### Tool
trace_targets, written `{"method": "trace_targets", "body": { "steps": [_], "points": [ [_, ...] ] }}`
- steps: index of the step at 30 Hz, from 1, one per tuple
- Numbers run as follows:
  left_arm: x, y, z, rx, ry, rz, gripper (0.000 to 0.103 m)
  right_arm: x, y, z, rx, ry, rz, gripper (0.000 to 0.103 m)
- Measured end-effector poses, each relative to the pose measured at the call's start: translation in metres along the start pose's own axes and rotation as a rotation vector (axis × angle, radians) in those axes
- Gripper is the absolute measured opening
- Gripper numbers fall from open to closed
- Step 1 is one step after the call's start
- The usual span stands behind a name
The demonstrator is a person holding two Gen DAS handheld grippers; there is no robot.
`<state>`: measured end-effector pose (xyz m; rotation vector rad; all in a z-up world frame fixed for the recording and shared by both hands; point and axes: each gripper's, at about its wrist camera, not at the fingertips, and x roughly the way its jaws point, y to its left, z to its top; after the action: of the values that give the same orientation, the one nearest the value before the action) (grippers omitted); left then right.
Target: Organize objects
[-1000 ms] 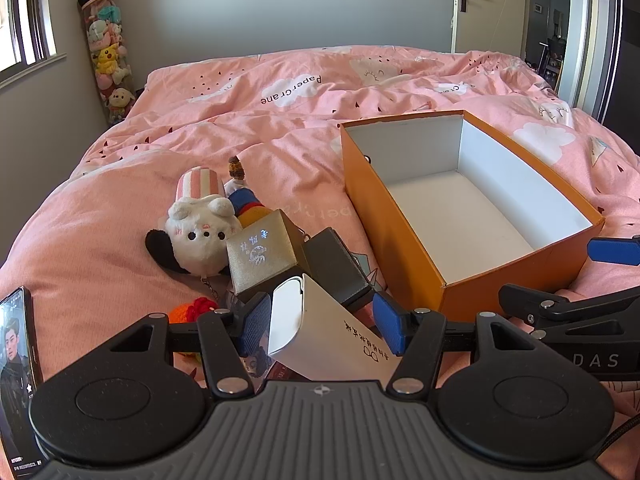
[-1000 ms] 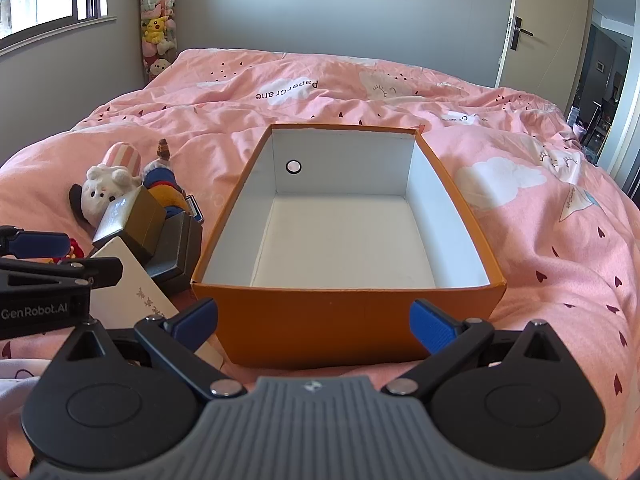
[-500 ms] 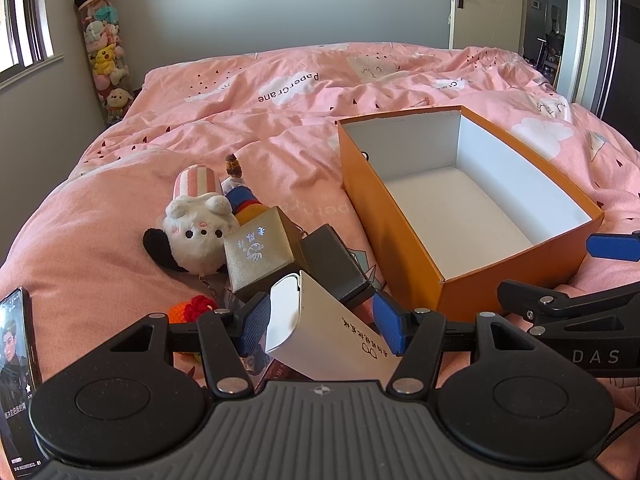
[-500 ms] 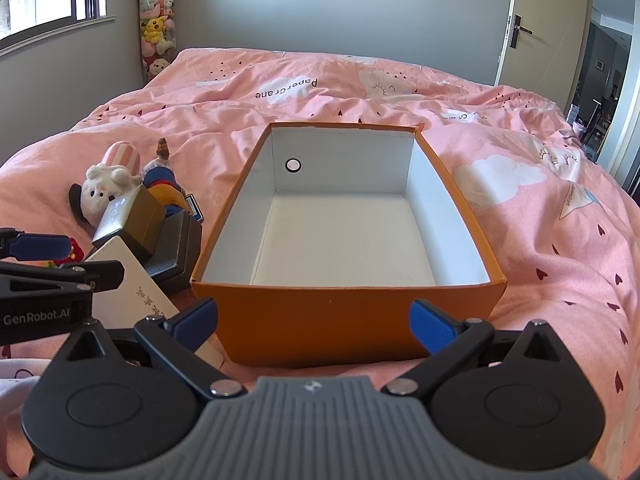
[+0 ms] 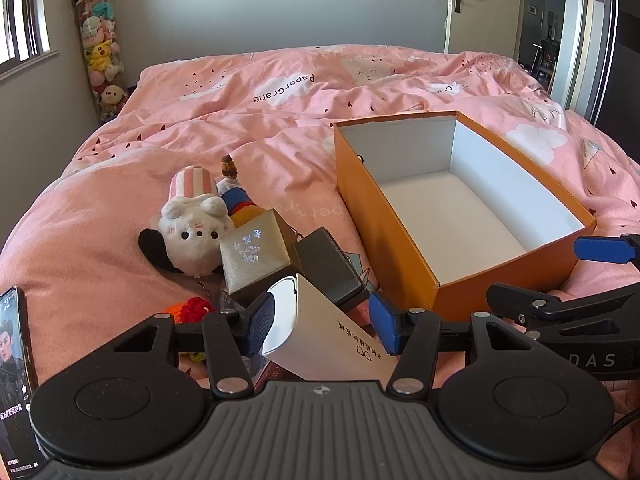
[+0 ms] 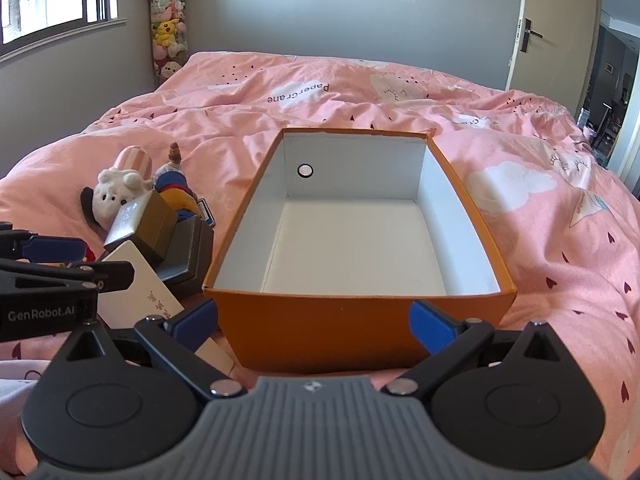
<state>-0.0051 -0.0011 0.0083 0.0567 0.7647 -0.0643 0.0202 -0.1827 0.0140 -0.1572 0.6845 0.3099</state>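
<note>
A white card box (image 5: 328, 332) lies tilted between the blue pads of my left gripper (image 5: 322, 322), whose jaws are closing. The left pad sits at the box's end, and a small gap shows by the right pad. Behind it lie a gold box (image 5: 256, 256), a dark grey box (image 5: 332, 268), a white plush (image 5: 196, 236) and a blue-and-yellow toy (image 5: 240, 204). The orange box (image 6: 256, 200) with its white inside stands empty on the bed. My right gripper (image 6: 314, 320) is open in front of its near wall, holding nothing.
A phone (image 5: 16, 360) lies at the left edge on the pink duvet (image 5: 120, 240). A red-and-orange knitted item (image 5: 192, 308) sits under the left gripper's left finger. A tall tube of plush toys (image 5: 98, 52) stands in the far corner by the window.
The left gripper's pads have drawn closer together around the white box. The right gripper and the orange box have not moved.
</note>
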Motion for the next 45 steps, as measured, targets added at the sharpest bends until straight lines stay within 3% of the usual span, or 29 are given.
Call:
{"method": "trace_targets", "body": {
  "steps": [9,11,14,16,19,22,28,30,33,35,38,45],
  "points": [
    [-0.001,0.013,0.011,-0.040,0.005,-0.049,0.065,0.001,0.017,0.020,-0.134,-0.043,0.037,0.097],
    [0.000,0.019,0.013,-0.056,0.011,-0.064,0.065,0.003,0.020,0.025,-0.155,-0.045,0.052,0.087],
    [0.002,0.032,0.017,-0.084,0.044,-0.121,0.064,0.009,0.025,0.035,-0.175,-0.035,0.089,0.078],
    [0.005,0.042,0.019,-0.111,0.075,-0.160,0.057,0.014,0.030,0.042,-0.185,-0.029,0.126,0.072],
    [0.006,0.055,0.019,-0.132,0.085,-0.152,0.057,0.022,0.040,0.053,-0.216,-0.020,0.173,0.060],
    [0.008,0.067,0.021,-0.163,0.082,-0.137,0.057,0.031,0.050,0.063,-0.236,-0.011,0.228,0.055],
    [0.027,0.090,0.026,-0.281,0.125,-0.178,0.057,0.057,0.067,0.077,-0.263,0.059,0.314,0.043],
    [0.035,0.097,0.029,-0.338,0.140,-0.191,0.062,0.066,0.072,0.080,-0.296,0.078,0.322,0.041],
    [0.048,0.105,0.031,-0.411,0.162,-0.208,0.072,0.078,0.077,0.083,-0.350,0.111,0.342,0.031],
    [0.055,0.107,0.034,-0.428,0.173,-0.199,0.073,0.085,0.080,0.085,-0.382,0.126,0.350,0.027],
    [0.065,0.108,0.039,-0.450,0.183,-0.169,0.081,0.094,0.083,0.086,-0.418,0.145,0.356,0.027],
    [0.089,0.109,0.045,-0.450,0.243,-0.167,0.084,0.114,0.086,0.088,-0.473,0.193,0.372,0.027]
  ]
}}
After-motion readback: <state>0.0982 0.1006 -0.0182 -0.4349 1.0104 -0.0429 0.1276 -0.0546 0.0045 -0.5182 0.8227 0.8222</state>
